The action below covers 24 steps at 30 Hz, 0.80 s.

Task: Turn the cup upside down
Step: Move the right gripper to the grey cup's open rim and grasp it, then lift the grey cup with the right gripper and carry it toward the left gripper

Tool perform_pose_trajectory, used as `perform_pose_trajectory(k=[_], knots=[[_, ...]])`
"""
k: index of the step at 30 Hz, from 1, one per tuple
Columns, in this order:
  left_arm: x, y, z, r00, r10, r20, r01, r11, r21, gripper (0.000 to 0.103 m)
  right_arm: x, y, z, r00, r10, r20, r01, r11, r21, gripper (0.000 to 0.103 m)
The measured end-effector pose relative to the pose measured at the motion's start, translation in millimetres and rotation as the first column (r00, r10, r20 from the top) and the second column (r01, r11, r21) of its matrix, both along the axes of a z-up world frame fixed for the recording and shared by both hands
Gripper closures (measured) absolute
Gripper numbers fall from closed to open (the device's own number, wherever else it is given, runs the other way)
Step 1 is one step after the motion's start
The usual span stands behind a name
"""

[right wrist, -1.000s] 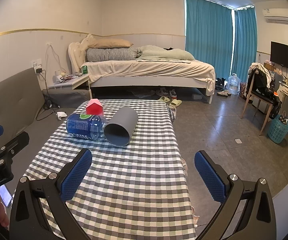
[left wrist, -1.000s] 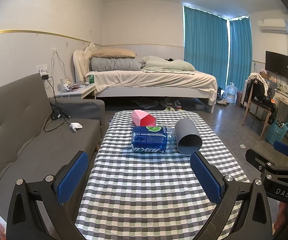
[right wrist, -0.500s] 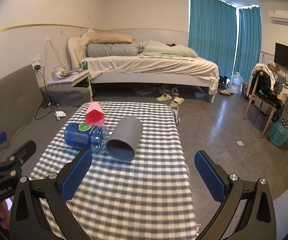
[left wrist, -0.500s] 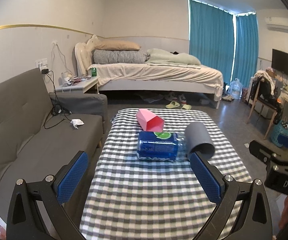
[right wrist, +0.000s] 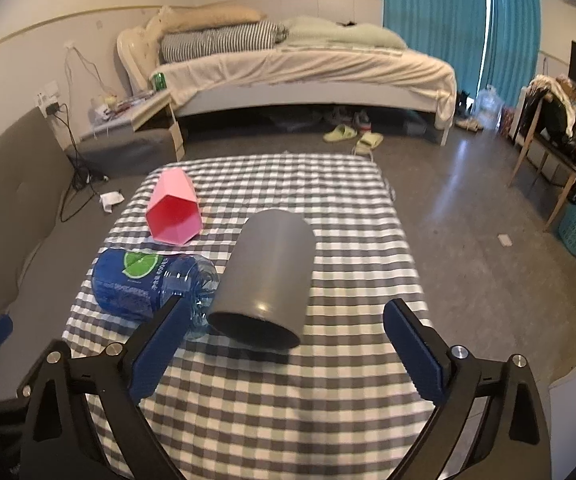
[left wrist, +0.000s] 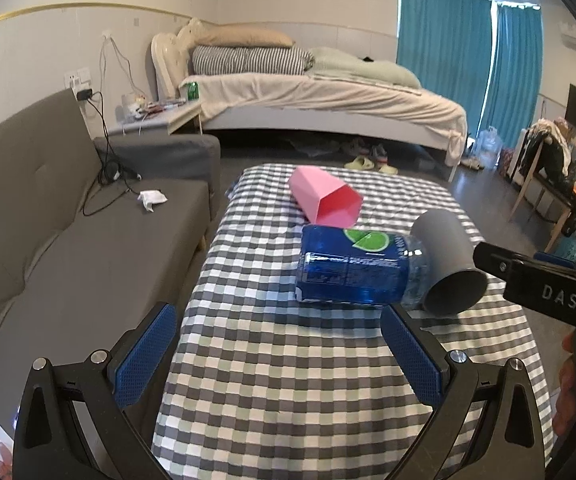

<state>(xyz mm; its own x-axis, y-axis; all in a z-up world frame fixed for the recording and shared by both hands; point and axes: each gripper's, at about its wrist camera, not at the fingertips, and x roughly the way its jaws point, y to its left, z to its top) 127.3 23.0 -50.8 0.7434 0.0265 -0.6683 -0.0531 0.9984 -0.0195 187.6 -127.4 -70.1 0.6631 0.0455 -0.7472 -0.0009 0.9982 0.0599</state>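
On the checkered table (right wrist: 328,400) the grey cup (right wrist: 267,276) lies on its side at frame centre, mouth toward the right gripper (right wrist: 288,354), the nearer one, jaws wide and empty like the left gripper (left wrist: 277,356).

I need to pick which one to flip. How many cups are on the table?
2: a grey cup on its side beside the bottle, and a pink cup lying behind them. None seems hidden.

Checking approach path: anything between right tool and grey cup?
Nothing: only bare checked cloth between the open right tool and grey cup, in the right wrist view.
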Motion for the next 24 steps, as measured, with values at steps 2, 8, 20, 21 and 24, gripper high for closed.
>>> perform_pose_trajectory(k=[2, 8, 20, 21, 24], knots=[[6.1, 0.4, -3.0, 1.0, 0.004, -0.013, -0.004, 1.0, 0.002, 0.0, 10.9, 1.6, -7.6, 1.0, 0.001, -0.029, -0.001, 1.0, 0.006, 0.007], [20.4, 2.9, -11.3, 0.999, 0.009, -0.048, -0.009, 1.0, 0.002, 0.0, 27.0, 4.4, -31.4, 0.996, 0.007, -0.084, -0.005, 1.0, 0.017, 0.01], [25.5, -0.7, -29.8, 0.993, -0.02, -0.114, 0.019, 1.0, -0.007, 0.0, 39.6, 16.5, -53.6, 0.988, 0.067, -0.137, -0.055, 0.994, 0.094, 0.027], [25.3, -0.9, -30.0, 0.993, -0.022, -0.115, 0.021, 1.0, -0.008, 0.0, 38.8, 17.1, -53.2, 0.988, 0.068, -0.137, -0.056, 0.994, 0.089, 0.027], [24.4, -0.6, -28.8, 0.993, -0.026, -0.113, 0.025, 1.0, -0.006, 0.0, 32.4, 15.1, -50.0, 0.988, 0.075, -0.133, -0.063, 0.993, 0.095, 0.027]])
